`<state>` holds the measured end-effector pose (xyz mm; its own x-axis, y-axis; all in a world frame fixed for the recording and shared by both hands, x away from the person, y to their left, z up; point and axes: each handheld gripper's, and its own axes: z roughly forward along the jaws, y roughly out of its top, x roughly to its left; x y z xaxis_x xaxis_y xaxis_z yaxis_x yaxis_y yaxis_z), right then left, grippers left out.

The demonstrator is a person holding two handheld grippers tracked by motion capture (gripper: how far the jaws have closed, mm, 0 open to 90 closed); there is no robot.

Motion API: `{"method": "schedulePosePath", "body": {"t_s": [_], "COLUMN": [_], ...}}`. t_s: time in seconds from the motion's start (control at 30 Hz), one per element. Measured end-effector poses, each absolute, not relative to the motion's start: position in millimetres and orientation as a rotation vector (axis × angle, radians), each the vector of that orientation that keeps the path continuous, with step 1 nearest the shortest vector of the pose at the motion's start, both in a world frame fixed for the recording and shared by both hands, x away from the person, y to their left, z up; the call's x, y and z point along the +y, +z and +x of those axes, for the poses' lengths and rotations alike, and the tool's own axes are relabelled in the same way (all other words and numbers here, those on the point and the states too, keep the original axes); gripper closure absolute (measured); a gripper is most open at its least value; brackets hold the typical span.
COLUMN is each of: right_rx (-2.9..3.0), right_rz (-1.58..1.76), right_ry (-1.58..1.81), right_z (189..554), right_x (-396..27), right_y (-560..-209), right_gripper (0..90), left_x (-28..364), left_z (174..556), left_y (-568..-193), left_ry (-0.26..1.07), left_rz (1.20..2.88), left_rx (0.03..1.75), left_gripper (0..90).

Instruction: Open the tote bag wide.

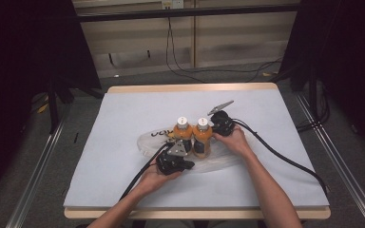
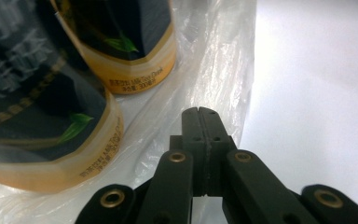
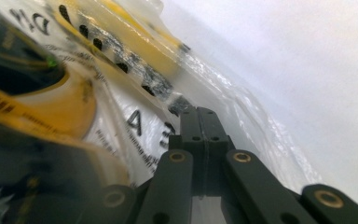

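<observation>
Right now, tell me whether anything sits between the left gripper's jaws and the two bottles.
Nothing solid does. The left gripper has its jaws shut at the edge of the clear plastic bag, and the two bottles stand on that bag just beyond, with only crinkled film between.

orange bottles (image 1: 192,137) with black labels, clear bag (image 1: 218,164), black tools (image 2: 199,116)

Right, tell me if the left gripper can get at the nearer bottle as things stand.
Probably yes: the left gripper is beside the nearer bottle with nothing between, but its jaws are closed at the plastic bag and would need opening.
</observation>
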<state>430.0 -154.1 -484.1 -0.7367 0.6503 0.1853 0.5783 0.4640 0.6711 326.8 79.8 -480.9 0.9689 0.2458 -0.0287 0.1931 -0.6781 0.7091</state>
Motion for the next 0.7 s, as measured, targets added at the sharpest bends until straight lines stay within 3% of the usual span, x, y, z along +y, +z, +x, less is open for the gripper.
{"method": "schedulePosePath", "body": {"t_s": [0.7], "right_rx": [2.481], "right_rz": [1.191], "right_ry": [1.110], "right_z": [458.4], "right_x": [-138.5], "right_y": [-486.6], "right_gripper": [90.0], "left_x": [81.6], "left_z": [311.3], "left_y": [-480.2], "left_ry": [0.012], "left_rz": [2.336], "left_rx": [0.238], "left_gripper": [90.0]}}
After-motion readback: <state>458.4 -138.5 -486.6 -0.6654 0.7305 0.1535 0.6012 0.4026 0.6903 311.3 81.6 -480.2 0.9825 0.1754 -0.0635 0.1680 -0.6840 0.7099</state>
